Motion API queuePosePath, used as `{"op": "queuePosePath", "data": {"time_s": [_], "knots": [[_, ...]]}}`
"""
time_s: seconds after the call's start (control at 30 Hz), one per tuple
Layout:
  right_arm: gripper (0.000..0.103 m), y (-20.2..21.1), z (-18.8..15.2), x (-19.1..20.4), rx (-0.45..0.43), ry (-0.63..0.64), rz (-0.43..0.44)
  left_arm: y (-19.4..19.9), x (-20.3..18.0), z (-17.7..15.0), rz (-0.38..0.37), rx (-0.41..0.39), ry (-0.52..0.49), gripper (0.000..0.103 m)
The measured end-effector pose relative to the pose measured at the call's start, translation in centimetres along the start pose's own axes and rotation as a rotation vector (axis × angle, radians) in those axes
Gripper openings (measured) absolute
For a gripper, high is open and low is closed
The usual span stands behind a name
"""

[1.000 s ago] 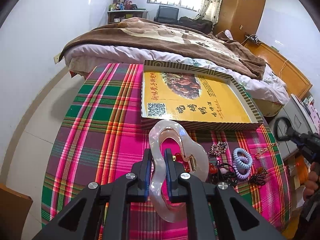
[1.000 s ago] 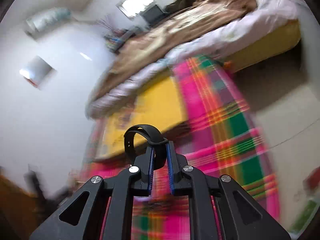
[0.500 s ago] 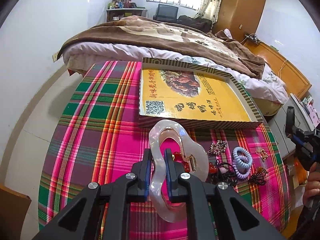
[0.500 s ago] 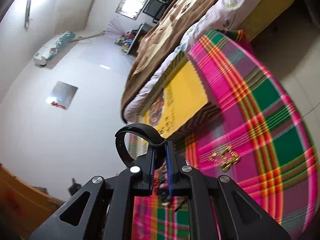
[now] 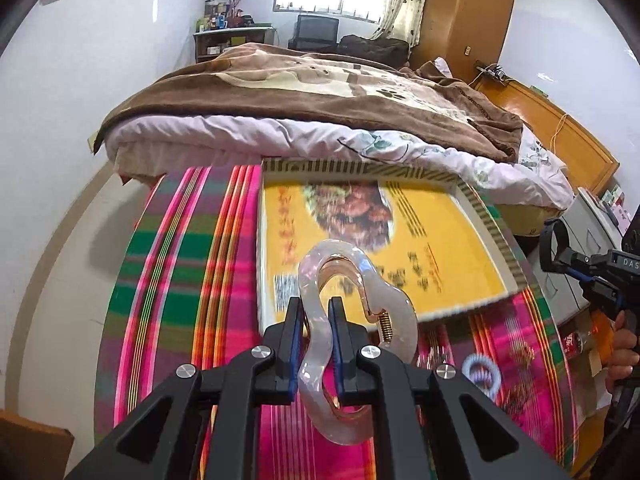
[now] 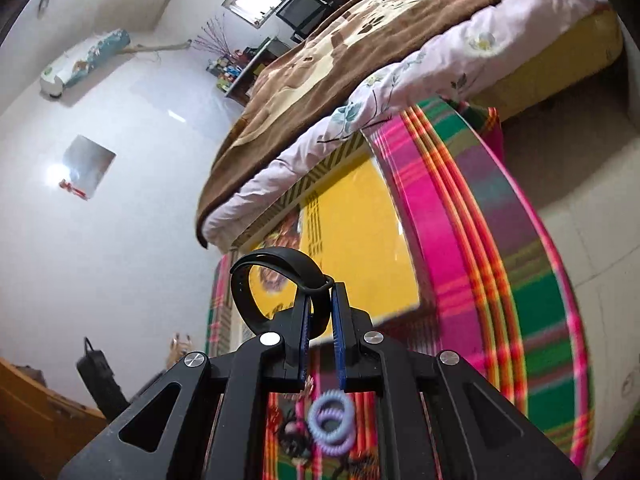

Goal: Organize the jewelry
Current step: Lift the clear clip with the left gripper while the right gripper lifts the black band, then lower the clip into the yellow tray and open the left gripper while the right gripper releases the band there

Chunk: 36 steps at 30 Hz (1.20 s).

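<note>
My left gripper [image 5: 316, 312] is shut on a pale pink translucent hair claw clip [image 5: 352, 308], held above the plaid tablecloth just in front of the shallow yellow box [image 5: 452, 248]. My right gripper [image 6: 320, 308] is shut on a black wristband [image 6: 276, 280], raised near the box's corner [image 6: 352, 240]; it also shows at the right edge of the left wrist view [image 5: 560, 248]. Lilac coil hair ties [image 6: 332, 420] and dark hair ties [image 6: 296, 440] lie on the cloth under the right gripper. One lilac coil [image 5: 482, 372] shows in the left view.
The table has a pink, green and orange plaid cloth [image 5: 168, 300]. A bed with a brown blanket [image 5: 312, 92] stands just behind the table. A grey cabinet [image 5: 588, 236] is at the right, a wooden board [image 5: 32, 448] at the lower left.
My left gripper has moved forward with the clip, so the yellow box is closer. My right gripper has swung with the wristband toward the box; the view is blurred by motion.
</note>
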State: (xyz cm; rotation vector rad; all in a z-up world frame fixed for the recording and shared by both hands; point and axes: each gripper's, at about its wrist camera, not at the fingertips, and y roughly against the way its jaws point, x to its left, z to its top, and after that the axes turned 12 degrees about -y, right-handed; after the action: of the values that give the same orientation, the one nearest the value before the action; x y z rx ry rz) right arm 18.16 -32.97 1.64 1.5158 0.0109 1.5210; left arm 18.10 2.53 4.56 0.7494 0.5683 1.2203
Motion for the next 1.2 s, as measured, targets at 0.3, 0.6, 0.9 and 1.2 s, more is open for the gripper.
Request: {"op": "queuePosePath", "data": {"time_s": [0.3, 0.6, 0.9, 1.2], "knots": [[0.011, -5.7, 5.0, 1.6, 0.033, 0.058, -0.130, -5.9, 1.0, 5.6, 0.002, 0.030, -0.021, 0.013], [0.011, -11.6, 7.4, 3.0, 0.053, 0.165, -0.288, -12.2, 1.4, 8.6, 0.006, 0.103, -0.044, 0.013], [0.011, -14.9, 8.1, 3.9, 0.038, 0.283, -0.424, -16.1, 1.5, 9.3, 0.020, 0.150, -0.046, 0.013], [0.011, -16.2, 8.3, 3.7, 0.026, 0.324, -0.479, -17.8, 2.0, 8.7, 0.035, 0.186, -0.030, 0.013]]}}
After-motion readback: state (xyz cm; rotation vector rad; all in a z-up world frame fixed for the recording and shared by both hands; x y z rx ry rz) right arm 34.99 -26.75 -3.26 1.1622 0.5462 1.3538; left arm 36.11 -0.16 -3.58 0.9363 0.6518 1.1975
